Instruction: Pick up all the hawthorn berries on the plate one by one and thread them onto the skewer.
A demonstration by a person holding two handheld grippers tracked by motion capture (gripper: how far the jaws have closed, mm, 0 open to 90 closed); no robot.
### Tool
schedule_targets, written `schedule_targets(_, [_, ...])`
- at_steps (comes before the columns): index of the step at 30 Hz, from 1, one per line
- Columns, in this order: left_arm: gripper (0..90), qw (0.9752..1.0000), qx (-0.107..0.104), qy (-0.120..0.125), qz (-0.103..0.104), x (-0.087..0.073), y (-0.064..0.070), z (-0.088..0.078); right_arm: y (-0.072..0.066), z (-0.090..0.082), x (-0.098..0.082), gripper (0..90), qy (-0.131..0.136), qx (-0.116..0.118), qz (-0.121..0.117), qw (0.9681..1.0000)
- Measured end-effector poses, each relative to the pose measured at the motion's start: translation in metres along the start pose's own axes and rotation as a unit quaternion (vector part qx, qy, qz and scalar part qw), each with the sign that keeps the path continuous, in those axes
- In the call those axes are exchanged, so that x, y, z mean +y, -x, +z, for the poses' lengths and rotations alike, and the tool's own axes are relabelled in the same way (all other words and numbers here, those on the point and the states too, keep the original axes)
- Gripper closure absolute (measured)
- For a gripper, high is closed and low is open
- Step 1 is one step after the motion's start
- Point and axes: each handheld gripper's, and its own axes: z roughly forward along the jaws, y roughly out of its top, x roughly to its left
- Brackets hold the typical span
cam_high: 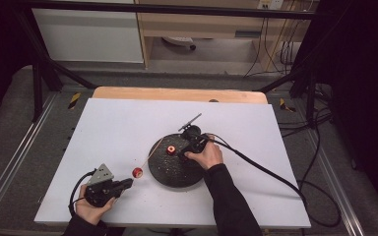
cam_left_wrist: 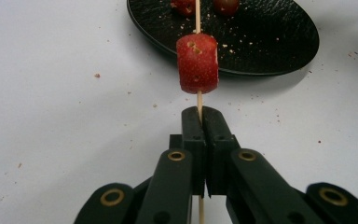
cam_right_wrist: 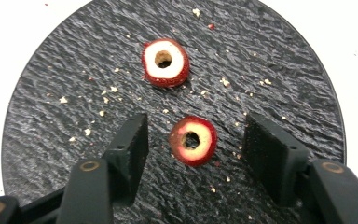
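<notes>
Your left gripper (cam_left_wrist: 199, 122) is clenched on the skewer (cam_left_wrist: 198, 16) near the counter's front edge, one fruit piece (cam_left_wrist: 197, 63) threaded. The right gripper (cam_right_wrist: 193, 142) straddles a cored piece (cam_right_wrist: 193, 141) on the black plate (cam_right_wrist: 51, 140), pads not yet touching; centre up, squeeze gently. Its view shows the holes; the left gripper view shows skewer alignment.

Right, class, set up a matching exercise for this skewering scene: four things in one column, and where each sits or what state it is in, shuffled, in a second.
1. skewer
2. left tool
3. right tool
4. black plate

A. open around a cored slice
B. shut
C. carries one red piece
D. holds two cored slices

Pairs: 1-C, 2-B, 3-A, 4-D
</notes>
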Motion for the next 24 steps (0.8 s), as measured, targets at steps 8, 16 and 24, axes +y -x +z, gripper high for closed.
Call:
schedule_targets(8, [88.1, 1.0000, 0.000, -0.002, 0.001, 0.000, 0.001, 0.001, 0.004, 0.007, 0.002, 53.0, -0.018, 0.010, 0.019, 0.9996])
schedule_targets(16, [88.1, 1.0000, -0.001, -0.002, 0.001, 0.000, 0.001, 0.001, 0.006, 0.011, 0.002, 58.0, -0.031, 0.019, 0.030, 0.9989])
schedule_targets(24, [88.0, 1.0000, 0.000, -0.002, 0.002, 0.000, 0.001, 0.001, 0.006, 0.015, 0.002, 62.0, -0.042, 0.022, 0.039, 0.9981])
